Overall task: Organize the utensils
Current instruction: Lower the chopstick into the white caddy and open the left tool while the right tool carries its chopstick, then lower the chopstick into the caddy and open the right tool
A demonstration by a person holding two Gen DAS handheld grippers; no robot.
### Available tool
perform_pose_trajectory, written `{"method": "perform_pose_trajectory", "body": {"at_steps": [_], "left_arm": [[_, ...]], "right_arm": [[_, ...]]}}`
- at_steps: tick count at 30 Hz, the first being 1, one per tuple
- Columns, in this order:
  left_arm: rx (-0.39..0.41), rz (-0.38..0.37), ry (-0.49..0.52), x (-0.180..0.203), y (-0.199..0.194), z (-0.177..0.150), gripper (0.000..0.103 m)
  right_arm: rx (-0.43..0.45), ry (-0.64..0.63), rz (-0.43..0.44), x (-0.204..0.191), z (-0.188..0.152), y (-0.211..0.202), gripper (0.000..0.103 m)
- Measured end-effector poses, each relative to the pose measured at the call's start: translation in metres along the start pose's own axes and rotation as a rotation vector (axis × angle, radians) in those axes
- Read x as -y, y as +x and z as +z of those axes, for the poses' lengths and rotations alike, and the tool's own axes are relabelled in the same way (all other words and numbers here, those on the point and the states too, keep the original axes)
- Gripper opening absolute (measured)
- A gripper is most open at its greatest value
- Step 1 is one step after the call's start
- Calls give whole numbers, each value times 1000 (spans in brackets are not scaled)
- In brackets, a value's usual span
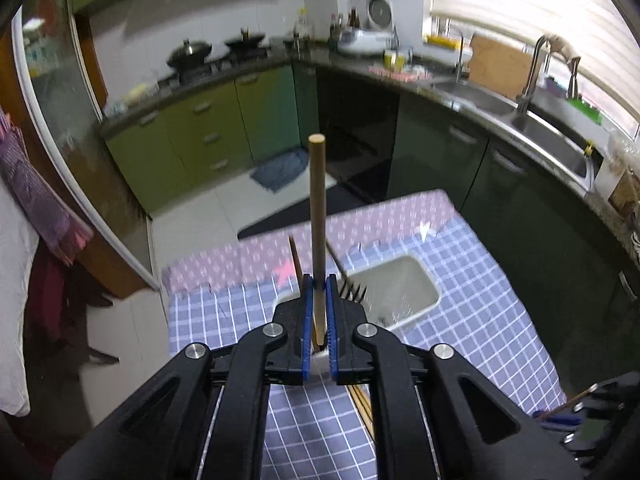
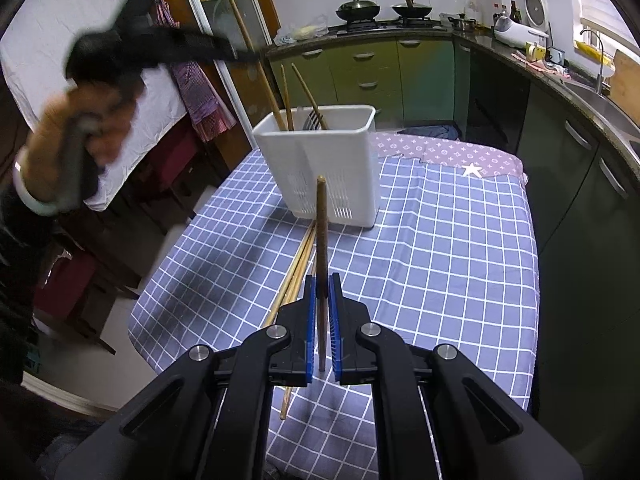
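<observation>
My left gripper (image 1: pixel 319 280) is clamped on a wooden chopstick (image 1: pixel 317 216) above the white utensil caddy (image 2: pixel 320 164), which stands on the checked tablecloth (image 2: pixel 440 260) near its far edge. My right gripper (image 2: pixel 322 278) pinches a darker chopstick (image 2: pixel 321 232) over loose chopsticks (image 2: pixel 296 276) lying near the cloth's left edge.

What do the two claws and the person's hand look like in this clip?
Both claws, left and right, look alike: black angular linkage arms with round silver pivot pins, and fingers lined with blue ribbed pads. No cables or markings are visible. In the right wrist view the left hand is bare, blurred, gripping a dark handle, with a dark sleeve and a pale band at the wrist.
</observation>
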State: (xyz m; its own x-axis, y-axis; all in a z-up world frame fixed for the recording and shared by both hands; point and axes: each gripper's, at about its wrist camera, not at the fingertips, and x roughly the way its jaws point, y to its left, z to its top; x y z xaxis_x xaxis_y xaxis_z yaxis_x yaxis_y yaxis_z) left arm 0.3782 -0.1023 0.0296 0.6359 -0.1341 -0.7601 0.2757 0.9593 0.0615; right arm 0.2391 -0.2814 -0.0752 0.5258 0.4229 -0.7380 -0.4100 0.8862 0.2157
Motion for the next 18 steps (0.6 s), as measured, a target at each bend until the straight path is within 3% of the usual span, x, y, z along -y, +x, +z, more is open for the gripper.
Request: {"method": "perform_pose_trajectory", "body": {"at_steps": [7, 18], "left_arm": [[-10, -1, -9, -12, -5, -18, 10], [-1, -21, -32, -40, -52, -59, 21]], "right_arm": [[71, 16, 7, 3, 45, -19, 7], [334, 135, 0, 22, 164, -55, 7]]}}
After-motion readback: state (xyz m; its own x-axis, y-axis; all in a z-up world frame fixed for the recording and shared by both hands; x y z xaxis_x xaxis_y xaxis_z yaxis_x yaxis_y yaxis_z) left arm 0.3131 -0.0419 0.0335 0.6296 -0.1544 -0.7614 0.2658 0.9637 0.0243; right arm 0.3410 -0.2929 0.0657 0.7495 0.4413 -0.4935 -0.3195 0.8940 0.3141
